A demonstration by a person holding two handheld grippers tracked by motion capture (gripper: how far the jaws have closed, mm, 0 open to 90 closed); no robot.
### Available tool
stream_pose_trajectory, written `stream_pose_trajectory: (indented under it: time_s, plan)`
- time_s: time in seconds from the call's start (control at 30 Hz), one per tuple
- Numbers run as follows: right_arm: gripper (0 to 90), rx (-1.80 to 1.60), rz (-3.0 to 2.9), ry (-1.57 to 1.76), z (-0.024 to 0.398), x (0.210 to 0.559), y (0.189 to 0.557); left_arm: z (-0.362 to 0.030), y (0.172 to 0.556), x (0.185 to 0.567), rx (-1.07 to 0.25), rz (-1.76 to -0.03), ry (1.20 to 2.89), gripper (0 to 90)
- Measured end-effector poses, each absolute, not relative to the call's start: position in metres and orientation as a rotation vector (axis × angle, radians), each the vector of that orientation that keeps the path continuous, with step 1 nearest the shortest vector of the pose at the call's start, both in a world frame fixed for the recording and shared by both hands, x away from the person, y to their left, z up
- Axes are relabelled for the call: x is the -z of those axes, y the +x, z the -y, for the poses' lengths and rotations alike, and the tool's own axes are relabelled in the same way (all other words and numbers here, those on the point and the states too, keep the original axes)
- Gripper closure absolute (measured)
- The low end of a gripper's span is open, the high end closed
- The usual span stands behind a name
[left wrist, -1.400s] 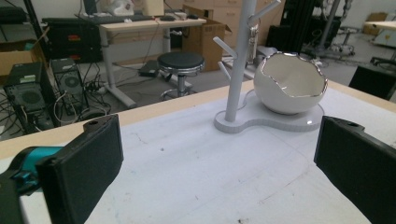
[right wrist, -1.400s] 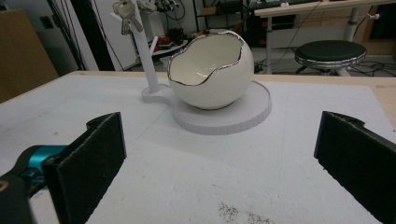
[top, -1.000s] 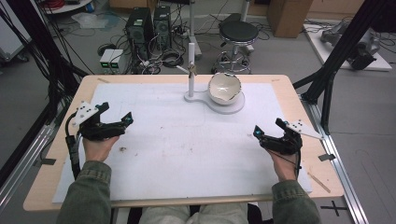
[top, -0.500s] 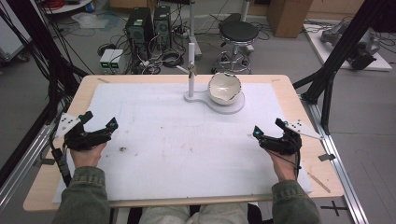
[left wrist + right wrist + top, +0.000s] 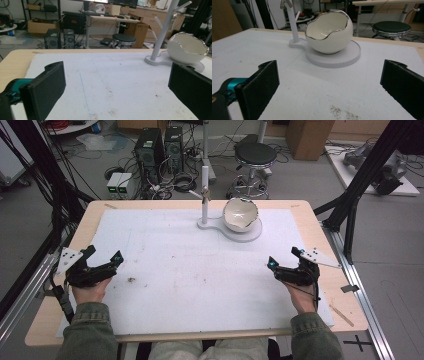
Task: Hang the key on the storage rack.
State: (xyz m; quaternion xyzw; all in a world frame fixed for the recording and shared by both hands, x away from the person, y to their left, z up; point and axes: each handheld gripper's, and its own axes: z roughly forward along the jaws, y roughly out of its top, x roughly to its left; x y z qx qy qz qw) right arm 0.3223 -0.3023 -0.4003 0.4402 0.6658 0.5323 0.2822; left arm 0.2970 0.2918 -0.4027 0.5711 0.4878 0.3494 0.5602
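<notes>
My left claw, jaws spread and empty, has retreated outward from the white eggshell-shaped ceramic bowl far ahead; right claw likewise open.

**No readable text in any view**

Checked all three views, nothing legible.
- Egg-shaped bowl: plain white with a silver rim, no mark or brand visible.
- White stand and its base: blank.
- Table cover: only stains and faint lines, no writing.
- Grey plates on the left gripper and right gripper: dark dots, no characters I can make out.
- PC towers and the small boxes on the floor: any labels too small or blurred to read.
- Cardboard boxes in the background: no print resolvable.
- Black cross mark on the floor at lower right: a sign, not text.
</notes>
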Motion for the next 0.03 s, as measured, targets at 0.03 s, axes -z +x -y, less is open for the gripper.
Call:
stream_pose_trajectory:
  time_s: [0.03]
  plan:
    - [1.0,-1.426,-1.783,1.179,0.3023,0.4003,0.3223,-0.2917,0.2975,0.4030,-0.823,-1.151,1.348,1.7]
